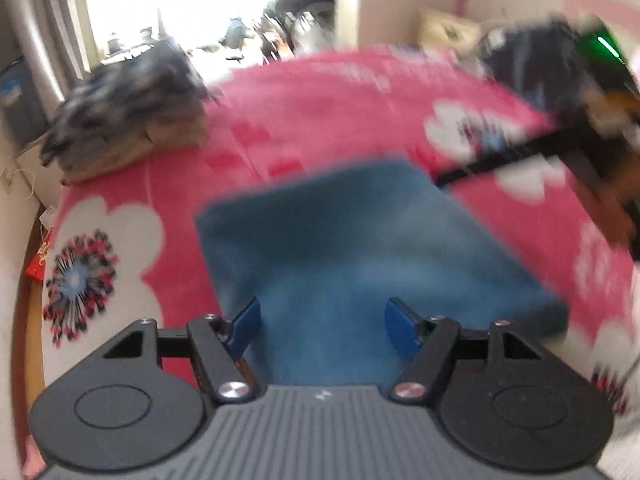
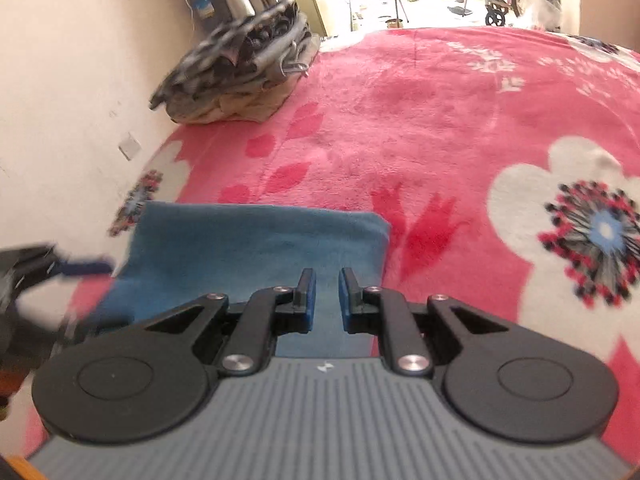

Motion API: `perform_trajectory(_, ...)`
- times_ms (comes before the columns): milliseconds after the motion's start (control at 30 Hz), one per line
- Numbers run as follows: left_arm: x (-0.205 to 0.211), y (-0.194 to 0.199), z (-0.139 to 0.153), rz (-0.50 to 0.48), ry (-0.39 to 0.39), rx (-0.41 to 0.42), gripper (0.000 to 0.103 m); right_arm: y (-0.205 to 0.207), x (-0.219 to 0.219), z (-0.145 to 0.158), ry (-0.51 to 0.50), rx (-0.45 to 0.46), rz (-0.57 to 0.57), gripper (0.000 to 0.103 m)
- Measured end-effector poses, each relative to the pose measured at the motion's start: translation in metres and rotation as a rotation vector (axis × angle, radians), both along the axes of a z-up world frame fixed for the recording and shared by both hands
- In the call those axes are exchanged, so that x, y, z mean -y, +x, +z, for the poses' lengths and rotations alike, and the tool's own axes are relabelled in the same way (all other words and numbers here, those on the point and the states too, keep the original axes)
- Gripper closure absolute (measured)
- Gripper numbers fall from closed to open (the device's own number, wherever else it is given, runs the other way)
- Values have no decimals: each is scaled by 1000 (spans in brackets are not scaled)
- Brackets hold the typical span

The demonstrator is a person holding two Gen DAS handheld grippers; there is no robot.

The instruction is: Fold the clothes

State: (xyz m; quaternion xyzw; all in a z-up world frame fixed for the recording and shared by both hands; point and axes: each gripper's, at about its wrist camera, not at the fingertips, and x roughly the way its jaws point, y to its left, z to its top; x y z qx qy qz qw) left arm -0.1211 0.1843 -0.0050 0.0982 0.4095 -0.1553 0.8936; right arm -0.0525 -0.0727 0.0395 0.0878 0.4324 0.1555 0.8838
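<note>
Left wrist view: left gripper (image 1: 319,330) is hovering over the blue cloth (image 1: 360,248), jaws spread, gripping nothing.
Cloth: lying as a flat rectangle on the pink blanket (image 2: 440,120); looking soft, light, limp; best pinched at a corner or edge.
Pile (image 2: 240,68): sitting well apart, far left.
Right gripper (image 2: 327,300): jaws slightly parted, empty.
Obstacles: nothing blocking.

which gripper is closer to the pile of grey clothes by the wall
Left, probably. The left gripper hovers open over the blue cloth on the grey pile's side; the right gripper sits at the cloth's opposite end, farther off.
</note>
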Motion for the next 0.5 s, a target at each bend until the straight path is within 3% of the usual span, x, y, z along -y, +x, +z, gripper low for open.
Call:
perform_trajectory(100,-1,-4,-8,-8,-4,-26,29,15,-8,-28,-25,-30,45,93)
perform_trajectory(167,-5,-3,-8,-2,-21,-38,27,19,-4,-13,-18,-38,48,93)
perform_trajectory(300,-7,-4,-1,-6,-18,-31,27,28,4,5,2,31,1,92)
perform_trajectory(433,-7,-5,7,-11,-12,-21,27,53,1,-32,9,-21,-25,94)
perform_trajectory(500,-7,-6,11,-14,-10,-16,27,57,0,-37,25,-9,-38,94)
